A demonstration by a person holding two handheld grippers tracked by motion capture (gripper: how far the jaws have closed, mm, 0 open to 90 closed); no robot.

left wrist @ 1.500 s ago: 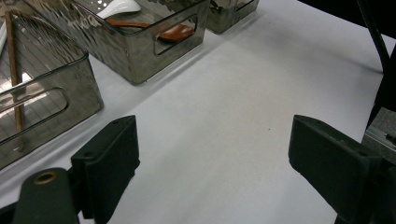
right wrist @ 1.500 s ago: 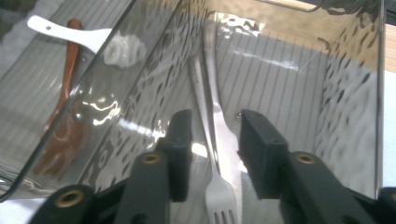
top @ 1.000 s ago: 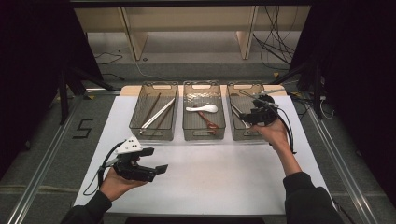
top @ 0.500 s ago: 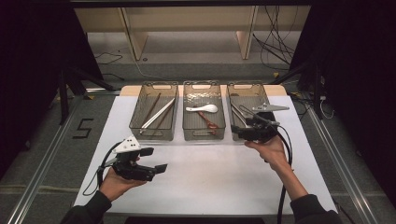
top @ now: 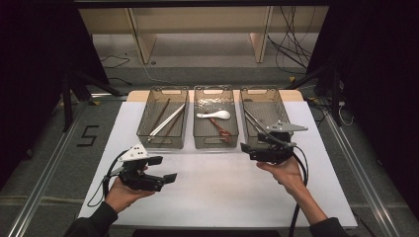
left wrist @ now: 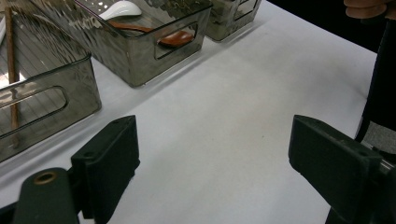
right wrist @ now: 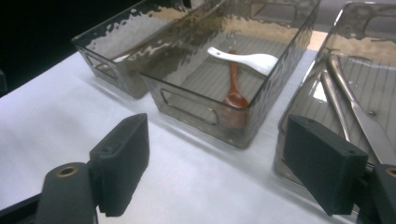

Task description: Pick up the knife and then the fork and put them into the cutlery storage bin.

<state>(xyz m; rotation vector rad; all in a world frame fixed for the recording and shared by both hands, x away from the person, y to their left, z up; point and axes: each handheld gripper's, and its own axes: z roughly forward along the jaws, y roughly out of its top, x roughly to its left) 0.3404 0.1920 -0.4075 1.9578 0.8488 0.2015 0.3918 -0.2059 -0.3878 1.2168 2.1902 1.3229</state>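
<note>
My left tool (top: 160, 170) sits in the lower left of the high view, held above the white surface (top: 222, 197), well apart from the three bins. Its jaws stand wide apart with nothing between them; in the left gripper view only bare surface lies between the two black pads.

The left bin (top: 163, 124), left of centre in the high view, holds long sticks lying lengthwise. The middle bin (top: 215, 123), at centre, holds a white spoon (top: 214, 115) and a brown wooden spoon (top: 221, 128); the brown one lies just below the white one and partly under it.

The right bin (top: 260, 106), right of centre, holds metal utensils (right wrist: 348, 105), which lie along its floor in the right gripper view. My right tool (top: 254, 152) hovers at that bin's near end, right of centre in the high view. Its jaws have just been opening and now stand released, with nothing between them. In the right gripper view the near corner of the middle bin lies between the two pads but farther off, and the right pad stands in front of the right bin's near wall. The metal utensils lie just beyond that pad, untouched.
</note>
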